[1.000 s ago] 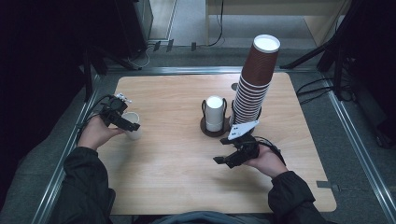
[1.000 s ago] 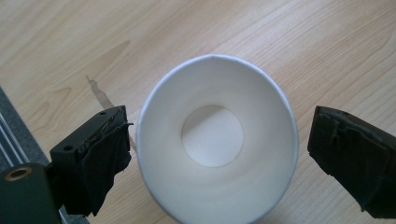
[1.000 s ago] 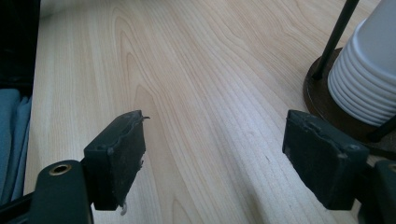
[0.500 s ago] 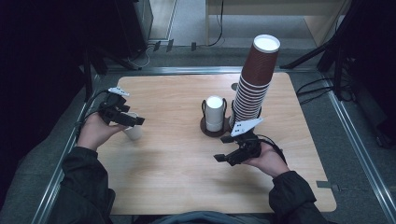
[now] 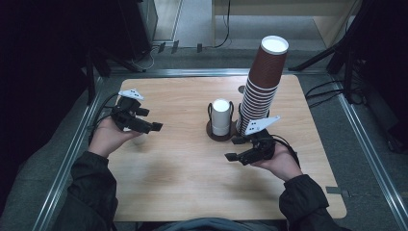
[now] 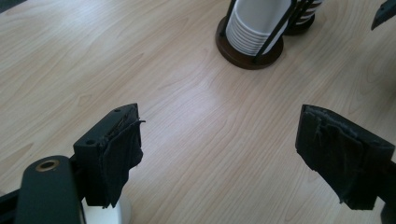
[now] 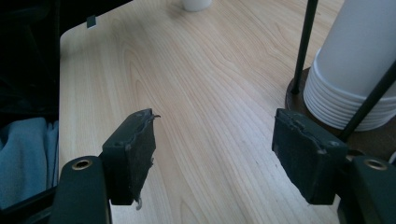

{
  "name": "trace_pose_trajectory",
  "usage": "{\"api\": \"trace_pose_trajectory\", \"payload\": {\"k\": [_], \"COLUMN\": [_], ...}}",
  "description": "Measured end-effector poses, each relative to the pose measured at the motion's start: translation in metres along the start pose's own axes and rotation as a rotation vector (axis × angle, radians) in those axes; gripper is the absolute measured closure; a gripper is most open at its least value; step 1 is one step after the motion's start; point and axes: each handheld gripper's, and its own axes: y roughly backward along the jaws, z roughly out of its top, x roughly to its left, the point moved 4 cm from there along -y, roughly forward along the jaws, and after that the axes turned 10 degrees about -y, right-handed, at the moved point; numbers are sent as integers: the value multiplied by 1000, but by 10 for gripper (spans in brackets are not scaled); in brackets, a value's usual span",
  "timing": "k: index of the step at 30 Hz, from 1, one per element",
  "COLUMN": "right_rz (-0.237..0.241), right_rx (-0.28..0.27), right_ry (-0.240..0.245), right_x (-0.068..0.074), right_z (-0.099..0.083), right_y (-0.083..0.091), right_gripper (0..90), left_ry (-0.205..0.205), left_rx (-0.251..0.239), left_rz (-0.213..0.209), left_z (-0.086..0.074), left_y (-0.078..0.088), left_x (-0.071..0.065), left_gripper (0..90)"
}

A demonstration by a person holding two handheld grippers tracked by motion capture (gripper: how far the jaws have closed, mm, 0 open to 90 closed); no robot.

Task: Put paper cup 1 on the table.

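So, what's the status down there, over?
Left hand-held gripper and right hand-held gripper open, jaws just been closing, nothing between. White cup under left one, ungripped. Nothing blocking.

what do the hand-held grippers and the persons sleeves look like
Both are black. The left hand-held gripper and right hand-held gripper each carry a pale three-cornered plate with dark dots on top and trail a black cable. Their jaws end in worn, frayed dark pads. The sleeves are dark and jacket-like.
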Motion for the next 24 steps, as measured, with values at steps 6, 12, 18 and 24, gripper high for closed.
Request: {"api": "trace_pose_trajectory", "payload": {"k": [6,12,18,24], "right_rz": [-5,-6,-7,-11], "right_rx": [-1,1,2,16], "right_ry": [-15,-12,-1,9], "right_x": [0,2,3,5], "right_z": [2,2,2,2], "right_y": [6,14,19,18], "right_gripper": [282,287,286,280], "left_ry": [-32,-76,-122,-131], "left_rx": [4,4,8,5], "left_rz": [-40,-97,-130,-146], "left_z": [4,6,9,7], "left_y": [-11,-24,-36,-46], "left_x": [-15,-34,-52,-60], "left_gripper": [146,146,146,146]}}
